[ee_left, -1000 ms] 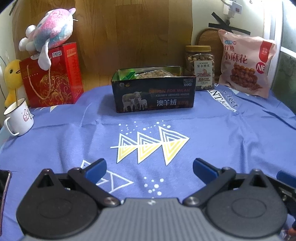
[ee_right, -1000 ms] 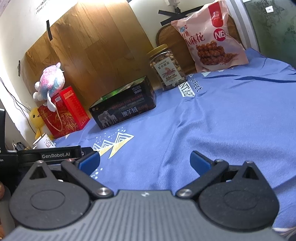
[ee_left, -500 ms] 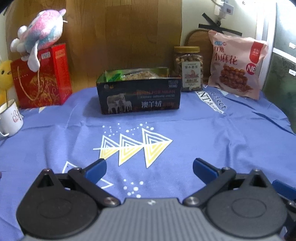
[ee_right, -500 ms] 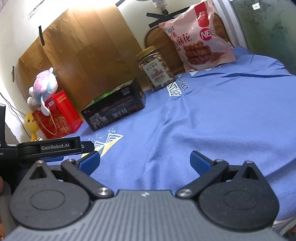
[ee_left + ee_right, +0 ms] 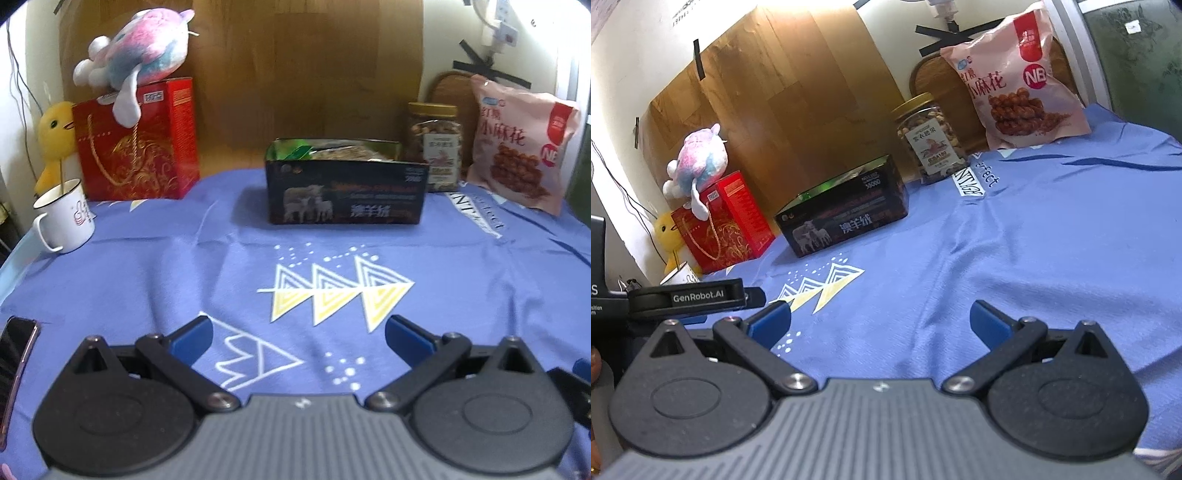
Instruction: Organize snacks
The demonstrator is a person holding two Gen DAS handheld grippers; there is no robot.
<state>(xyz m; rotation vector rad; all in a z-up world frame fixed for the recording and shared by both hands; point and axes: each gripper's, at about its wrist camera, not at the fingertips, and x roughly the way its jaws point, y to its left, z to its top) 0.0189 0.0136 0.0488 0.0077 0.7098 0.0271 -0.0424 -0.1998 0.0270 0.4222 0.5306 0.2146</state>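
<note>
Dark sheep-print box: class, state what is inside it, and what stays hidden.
The dark sheep-print box is open-topped. Above its rim show a green packet at the left and a clear pack of brownish snacks. The front wall hides everything lower, so the full contents cannot be told.

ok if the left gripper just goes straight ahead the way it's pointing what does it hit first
Probably the dark box. The left gripper, jaws open and empty, points across bare cloth toward the box's front wall. Nothing else sits in that line, though depth is hard to judge, and a downward tilt would meet cloth first.
</note>
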